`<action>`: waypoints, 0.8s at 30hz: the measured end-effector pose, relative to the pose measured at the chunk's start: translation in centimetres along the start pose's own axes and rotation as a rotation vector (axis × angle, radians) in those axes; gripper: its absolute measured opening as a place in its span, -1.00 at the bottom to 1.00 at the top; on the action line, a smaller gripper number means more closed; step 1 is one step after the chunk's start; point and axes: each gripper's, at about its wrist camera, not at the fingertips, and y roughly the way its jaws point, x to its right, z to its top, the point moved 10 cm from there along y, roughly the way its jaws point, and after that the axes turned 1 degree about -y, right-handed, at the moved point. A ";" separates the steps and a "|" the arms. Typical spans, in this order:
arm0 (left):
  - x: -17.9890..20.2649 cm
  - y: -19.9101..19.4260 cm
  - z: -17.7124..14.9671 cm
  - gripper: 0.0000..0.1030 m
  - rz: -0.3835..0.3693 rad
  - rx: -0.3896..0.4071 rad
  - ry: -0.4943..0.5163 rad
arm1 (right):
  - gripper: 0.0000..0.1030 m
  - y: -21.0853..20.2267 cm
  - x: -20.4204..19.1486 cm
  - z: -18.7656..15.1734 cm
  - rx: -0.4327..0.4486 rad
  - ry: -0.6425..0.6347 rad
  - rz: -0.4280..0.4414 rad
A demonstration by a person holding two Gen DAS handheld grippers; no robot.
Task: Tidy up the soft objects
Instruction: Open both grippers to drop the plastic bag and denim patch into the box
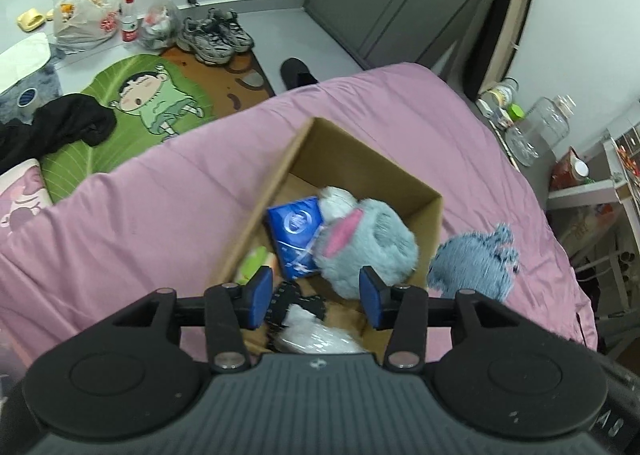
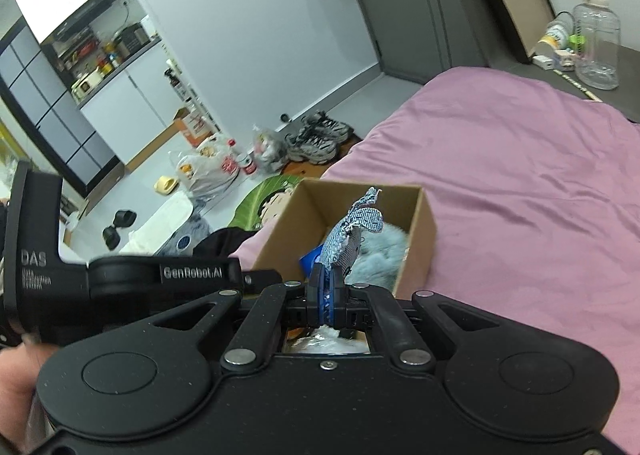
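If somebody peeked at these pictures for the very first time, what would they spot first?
Probably the open brown cardboard box sitting on the pink bedspread, with a fluffy grey-blue plush toy with a pink ear inside, beside a blue packet. Next, the right gripper, shut on a blue patterned soft toy over the box. On the floor past the bed, a green cartoon rug stands out.

The cardboard box [image 1: 400,179] is open on top, but the grey plush toy [image 1: 368,243] and blue packet [image 1: 294,231] fill its middle. Free bedspread [image 1: 160,207] lies at nine o'clock; at three o'clock a blue fuzzy cloth [image 1: 472,259] sits just beside its wall.
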 end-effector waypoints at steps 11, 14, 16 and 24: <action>-0.9 -0.8 0.9 -0.10 0.007 0.011 0.000 | -0.96 0.6 -2.1 -1.2 -0.061 -0.032 0.016; -0.9 -0.9 0.9 -0.10 0.010 0.014 0.001 | -0.84 0.6 -1.8 -1.6 -0.098 -0.015 0.018; -0.9 -0.9 0.9 -0.10 0.011 0.014 0.002 | -0.79 0.4 -1.6 -1.8 -0.108 0.019 0.034; -0.2 -1.7 0.4 -0.10 0.015 0.026 0.020 | -0.72 -1.7 -0.8 -0.9 -0.049 0.033 0.028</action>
